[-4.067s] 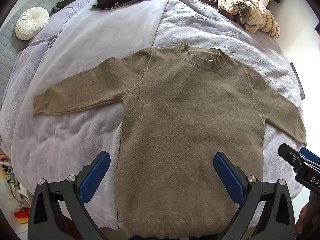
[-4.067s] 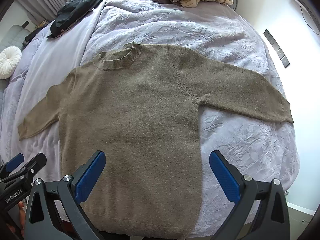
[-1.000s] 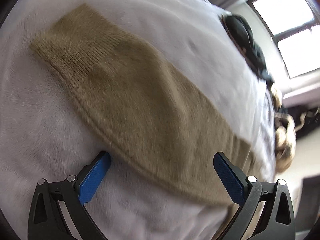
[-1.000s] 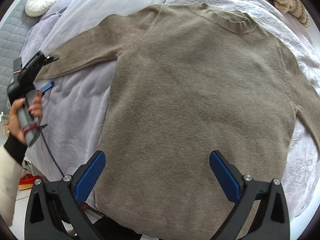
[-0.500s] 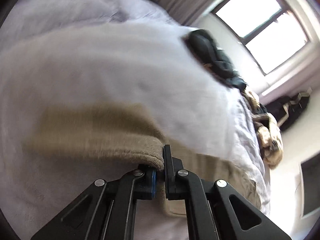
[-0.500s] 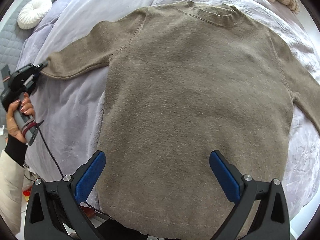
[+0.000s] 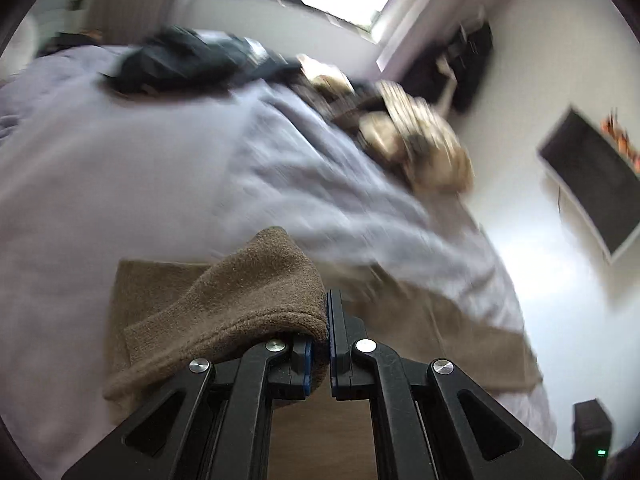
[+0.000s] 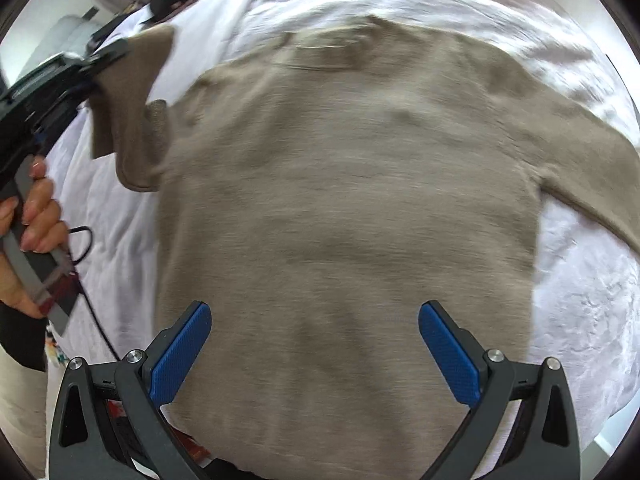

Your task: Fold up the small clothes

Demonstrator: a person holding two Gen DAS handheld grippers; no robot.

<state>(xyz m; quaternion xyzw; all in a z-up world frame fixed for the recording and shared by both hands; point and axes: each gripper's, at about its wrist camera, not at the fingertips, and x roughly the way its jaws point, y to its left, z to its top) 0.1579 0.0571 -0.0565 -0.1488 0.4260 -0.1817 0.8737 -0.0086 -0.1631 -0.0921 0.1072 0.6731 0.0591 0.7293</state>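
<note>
A brown knit sweater (image 8: pixel 344 208) lies spread flat on the pale lilac bed (image 8: pixel 580 300), neck away from me. My left gripper (image 7: pixel 320 340) is shut on the cuff of its left sleeve (image 7: pixel 248 300) and holds it lifted off the bed. In the right wrist view that sleeve (image 8: pixel 128 100) hangs folded from the left gripper (image 8: pixel 108 54), near the sweater's shoulder. My right gripper (image 8: pixel 314 344) hovers open above the sweater's lower body with nothing between its blue pads. The other sleeve (image 8: pixel 592 160) lies stretched out to the right.
A heap of dark clothes (image 7: pixel 188 64) and striped beige garments (image 7: pixel 420 148) sits at the far end of the bed. A dark screen (image 7: pixel 592 184) hangs on the white wall at right. A hand (image 8: pixel 36 216) grips the left tool's handle; its cable trails over the bed edge.
My left gripper closed on the left sleeve's cuff, then lifted it and carried it inward toward the sweater's body. My right gripper slid sideways over the sweater and stayed open.
</note>
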